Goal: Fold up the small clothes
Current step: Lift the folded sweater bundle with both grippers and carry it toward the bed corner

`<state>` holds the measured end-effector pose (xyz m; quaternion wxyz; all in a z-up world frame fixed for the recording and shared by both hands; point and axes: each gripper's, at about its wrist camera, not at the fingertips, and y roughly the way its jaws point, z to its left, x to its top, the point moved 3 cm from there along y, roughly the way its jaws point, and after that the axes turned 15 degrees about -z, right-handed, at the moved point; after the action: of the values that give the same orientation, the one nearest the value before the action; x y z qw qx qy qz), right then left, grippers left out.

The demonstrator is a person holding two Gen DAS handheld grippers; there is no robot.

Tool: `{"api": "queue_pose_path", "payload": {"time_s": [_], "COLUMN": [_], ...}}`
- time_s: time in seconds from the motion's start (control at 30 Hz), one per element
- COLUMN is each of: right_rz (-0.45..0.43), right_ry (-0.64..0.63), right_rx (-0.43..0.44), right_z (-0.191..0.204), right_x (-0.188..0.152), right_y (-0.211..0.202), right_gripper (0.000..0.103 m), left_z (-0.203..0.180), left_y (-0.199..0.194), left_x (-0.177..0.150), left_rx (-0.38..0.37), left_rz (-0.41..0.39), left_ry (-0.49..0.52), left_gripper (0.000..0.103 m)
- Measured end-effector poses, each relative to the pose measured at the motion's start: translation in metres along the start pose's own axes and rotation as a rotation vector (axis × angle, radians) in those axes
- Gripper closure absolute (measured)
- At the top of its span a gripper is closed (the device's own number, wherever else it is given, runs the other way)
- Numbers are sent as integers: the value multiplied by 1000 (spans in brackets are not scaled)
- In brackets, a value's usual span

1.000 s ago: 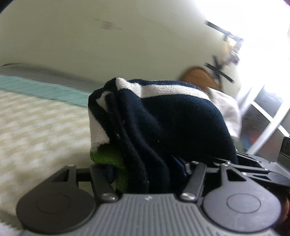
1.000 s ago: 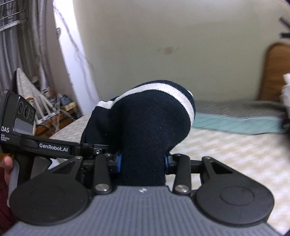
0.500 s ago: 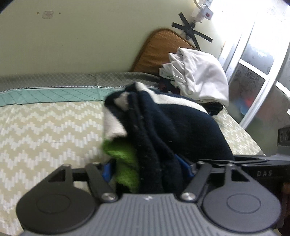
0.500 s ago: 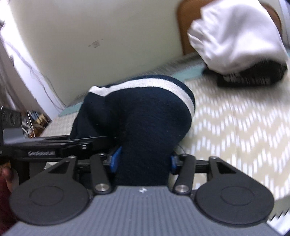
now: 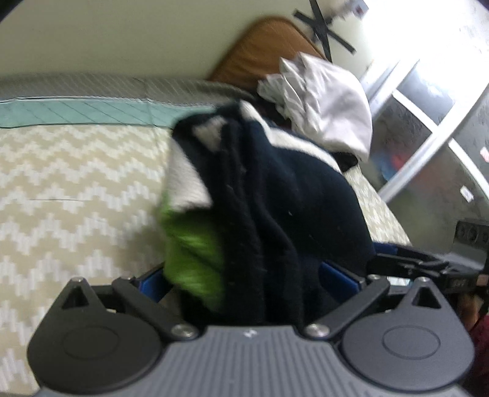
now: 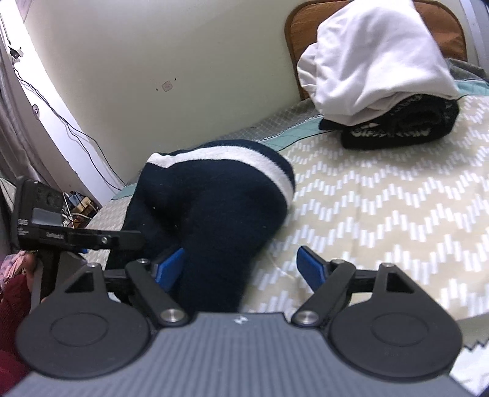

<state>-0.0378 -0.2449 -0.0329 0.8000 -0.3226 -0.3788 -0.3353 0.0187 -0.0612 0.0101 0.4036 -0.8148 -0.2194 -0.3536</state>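
Observation:
A folded navy garment with white stripes and a green patch sits on the chevron bedspread. It fills the space between the fingers of my left gripper, whose jaws stand spread wide around it. In the right wrist view the same garment lies against the left finger of my right gripper, which is open, with a clear gap to its right finger. The left gripper's body shows at the left of that view.
A pile of clothes, white fabric on a black folded item, lies at the head of the bed by a brown headboard. The wall runs behind. A window is at the right in the left wrist view.
Both grippers have come down toward the bed with the garment. The right gripper has opened and its right finger has left the cloth. The left gripper's jaws have spread wider.

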Motion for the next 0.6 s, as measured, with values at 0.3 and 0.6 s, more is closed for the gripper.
{"api": "queue_pose_path", "payload": {"time_s": [0.3,0.6], "right_rz": [28,80], "right_ry": [68,97], "right_rx": [22,62], "right_z": [-5,23], "right_x": [-2,-16], "right_y": [-1,56], "right_gripper": [19,51], "left_z": [0,-3], "left_y": [9,7], "left_x": [-2,-2], "left_rx": [-35,0], "left_rz": [-18,-76], "left_ry": [4,34], "left_gripper": [0,35]}}
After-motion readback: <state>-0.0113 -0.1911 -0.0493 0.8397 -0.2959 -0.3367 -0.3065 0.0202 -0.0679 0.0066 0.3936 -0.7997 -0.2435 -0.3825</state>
